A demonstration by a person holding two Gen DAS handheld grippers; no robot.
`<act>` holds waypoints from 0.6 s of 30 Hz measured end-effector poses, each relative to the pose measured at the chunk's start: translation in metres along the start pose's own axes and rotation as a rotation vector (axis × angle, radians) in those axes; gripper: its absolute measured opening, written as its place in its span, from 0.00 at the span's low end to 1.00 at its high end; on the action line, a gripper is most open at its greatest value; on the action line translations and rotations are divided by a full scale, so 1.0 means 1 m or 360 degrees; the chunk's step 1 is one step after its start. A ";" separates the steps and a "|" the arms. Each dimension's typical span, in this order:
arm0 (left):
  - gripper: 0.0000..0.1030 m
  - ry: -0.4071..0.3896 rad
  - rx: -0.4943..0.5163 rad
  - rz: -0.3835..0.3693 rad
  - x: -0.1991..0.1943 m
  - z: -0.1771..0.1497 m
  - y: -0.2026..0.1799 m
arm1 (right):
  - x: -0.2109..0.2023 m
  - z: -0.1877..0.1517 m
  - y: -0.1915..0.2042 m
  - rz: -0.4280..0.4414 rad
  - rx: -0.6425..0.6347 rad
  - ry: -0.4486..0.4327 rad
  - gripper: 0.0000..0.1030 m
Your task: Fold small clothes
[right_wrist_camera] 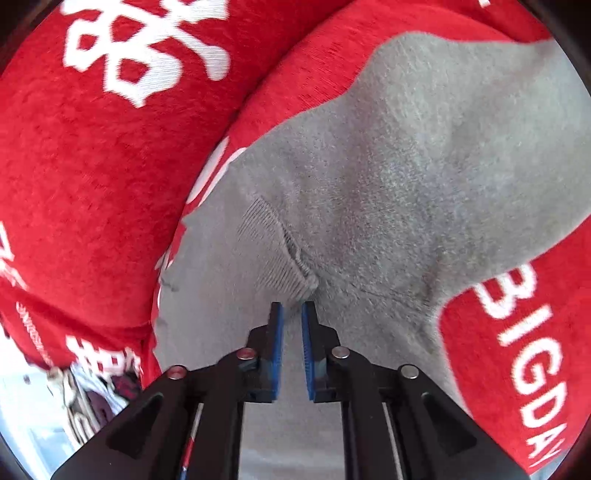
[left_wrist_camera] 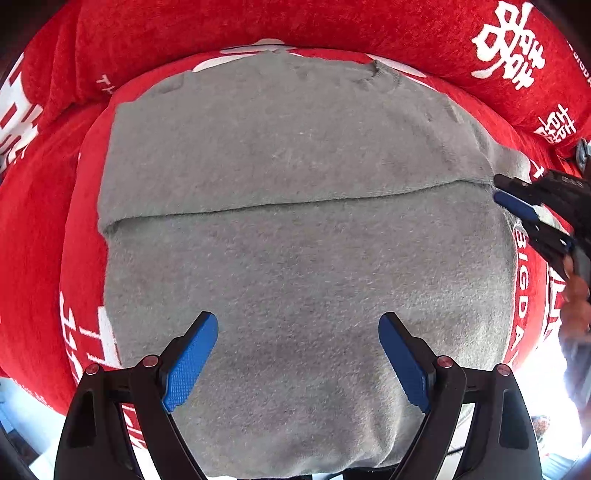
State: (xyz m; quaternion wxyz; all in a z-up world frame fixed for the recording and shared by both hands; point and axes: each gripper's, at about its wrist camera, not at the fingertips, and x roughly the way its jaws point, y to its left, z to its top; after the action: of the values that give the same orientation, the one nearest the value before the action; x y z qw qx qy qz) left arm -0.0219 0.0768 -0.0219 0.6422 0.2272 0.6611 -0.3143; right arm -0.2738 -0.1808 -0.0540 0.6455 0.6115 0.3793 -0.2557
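A small grey knit sweater (left_wrist_camera: 295, 221) lies flat on a red cushion, with a folded edge running across its middle. My left gripper (left_wrist_camera: 297, 325) is open and empty, hovering over the near half of the sweater. My right gripper (right_wrist_camera: 292, 306) has its jaws nearly closed at the sweater's ribbed cuff (right_wrist_camera: 273, 254), with a narrow gap between the blue pads; I cannot tell whether cloth is pinched. It shows in the left wrist view (left_wrist_camera: 509, 192) at the sweater's right edge, at the end of the fold line.
The red cushion (left_wrist_camera: 44, 229) with white lettering lies under the sweater, and a red backrest (left_wrist_camera: 332, 26) rises behind it. A pile of other clothes (right_wrist_camera: 92, 391) lies past the cushion's edge at lower left of the right wrist view.
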 end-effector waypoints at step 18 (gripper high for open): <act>0.87 0.0058 0.0195 -0.0045 0.030 0.029 -0.114 | -0.116 0.010 -0.168 -0.0006 0.0540 -0.0409 0.44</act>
State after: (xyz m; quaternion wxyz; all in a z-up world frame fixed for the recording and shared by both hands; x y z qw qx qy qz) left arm -0.0838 -0.0271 -0.0372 0.6105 0.2625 0.6554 -0.3589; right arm -0.4731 -0.2264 -0.0615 0.5759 0.6731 0.2465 -0.3930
